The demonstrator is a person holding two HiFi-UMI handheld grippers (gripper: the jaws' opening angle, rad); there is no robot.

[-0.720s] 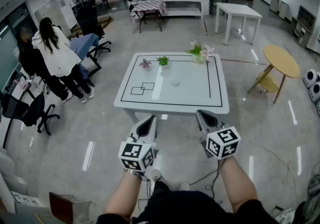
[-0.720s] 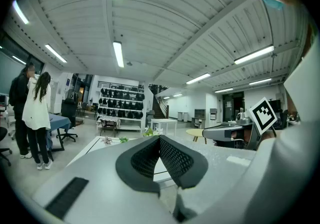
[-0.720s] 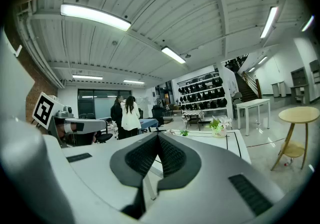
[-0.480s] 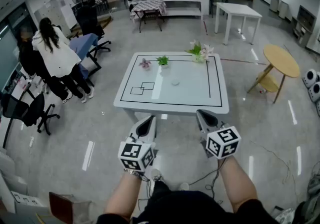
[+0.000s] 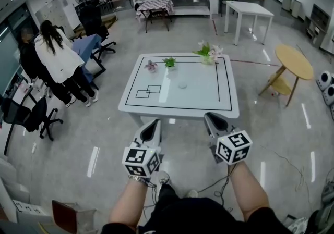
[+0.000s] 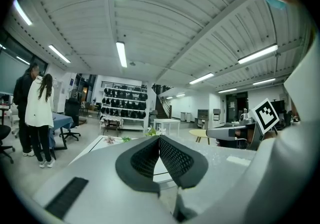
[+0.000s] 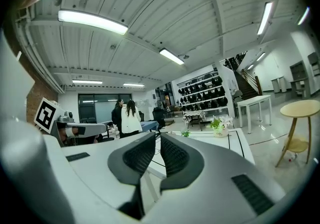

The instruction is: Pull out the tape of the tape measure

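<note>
In the head view the person stands back from the white surface (image 5: pixel 178 109), whose top carries a black taped border and two small taped squares (image 5: pixel 148 92) near its left front. The likely tape measure (image 5: pixel 182 85), a small pale round thing too small to name for certain, lies alone near the middle of the surface, well apart from the potted plants (image 5: pixel 169 63) lined along the far edge. The left tool (image 5: pixel 152 130) and right tool (image 5: pixel 214 122) are held side by side over the floor, short of the surface's near edge and pointing towards it. This reads as a ready stance before any reach, so the pull looks not yet begun. Two people (image 5: pixel 49 53) stand by desks at far left, and a round wooden side table (image 5: pixel 293 63) stands at right. In the left gripper view the left tool (image 6: pixel 159 140) has its ribbed pads (image 6: pixel 172 158) pressed together with nothing between them, sensible while nothing is within reach; the right tool's marker cube (image 6: pixel 265 113) shows at right. In the right gripper view the right tool (image 7: pixel 158 140) is all but closed, with only a thin slit between its jaws. It is also empty and aimed across the surface towards the white-flowered plant (image 7: pixel 220 123). No brand, label or legible writing shows; the cubes bear only black-and-white square patterns.
</note>
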